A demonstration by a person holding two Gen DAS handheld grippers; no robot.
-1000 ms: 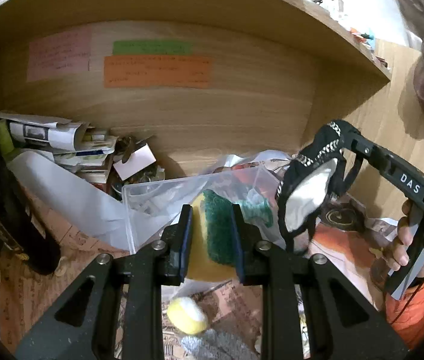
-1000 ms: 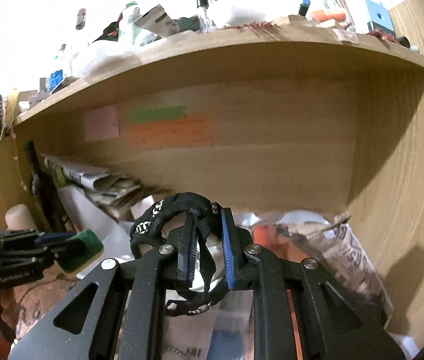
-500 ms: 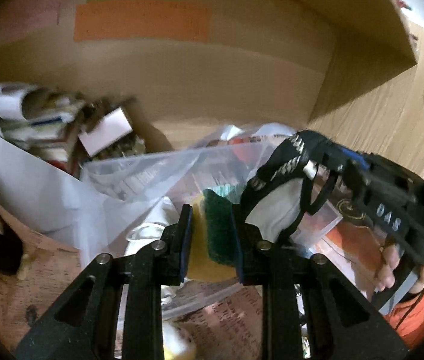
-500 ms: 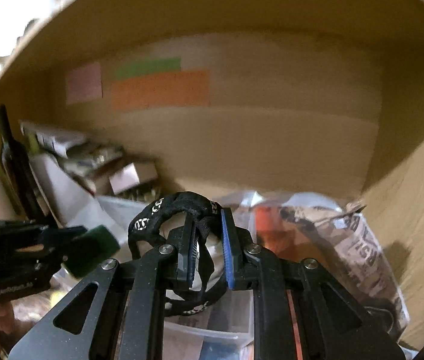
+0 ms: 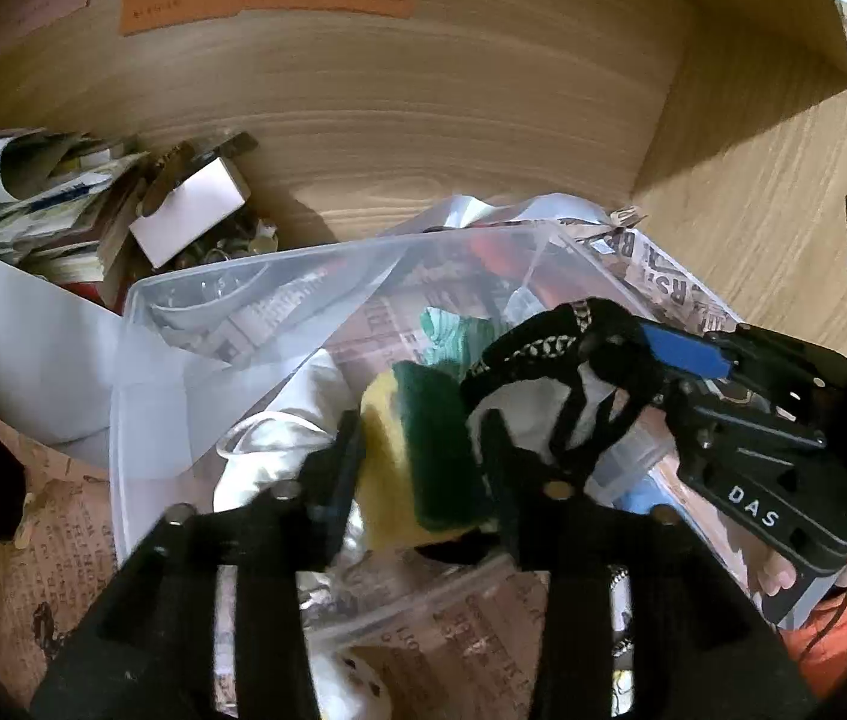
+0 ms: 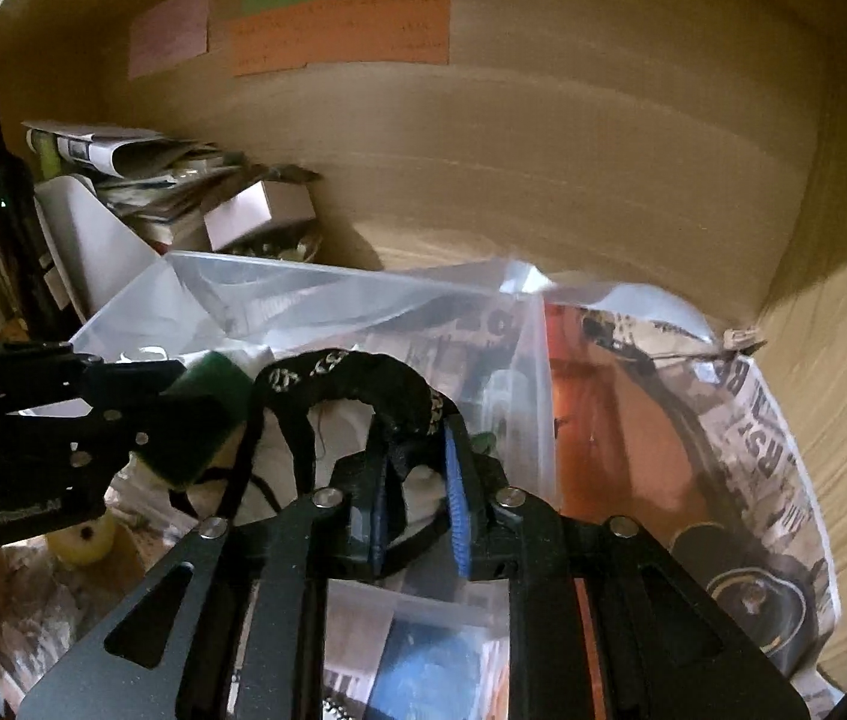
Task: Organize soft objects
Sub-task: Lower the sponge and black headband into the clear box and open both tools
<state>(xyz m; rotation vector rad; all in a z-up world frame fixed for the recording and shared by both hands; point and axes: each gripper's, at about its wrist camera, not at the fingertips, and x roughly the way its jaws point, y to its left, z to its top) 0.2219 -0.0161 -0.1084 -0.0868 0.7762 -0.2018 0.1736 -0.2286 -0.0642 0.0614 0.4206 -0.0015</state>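
My left gripper [image 5: 423, 456] is shut on a yellow and green sponge [image 5: 417, 450] and holds it over a clear plastic bin [image 5: 141, 324]. My right gripper [image 6: 417, 480] is shut on a black and white fabric face mask [image 6: 351, 390], also over the bin [image 6: 141, 300]. In the left wrist view the mask [image 5: 555, 360] hangs just right of the sponge, nearly touching it. In the right wrist view the sponge [image 6: 207, 414] sits to the left of the mask. White cloth [image 5: 309, 396] and a teal cloth [image 5: 453, 330] lie inside the bin.
The bin stands in a wooden cubby [image 5: 423, 90] on newspaper [image 5: 663, 264]. A stack of papers and a white box [image 5: 189, 216] lie at the back left. A small yellow soft toy [image 6: 84, 540] lies in front of the bin. An orange item [image 6: 597, 396] sits right of the bin.
Both grippers have moved forward and down into the cubby, so the sponge and the mask now hang over the open bin, closer together.
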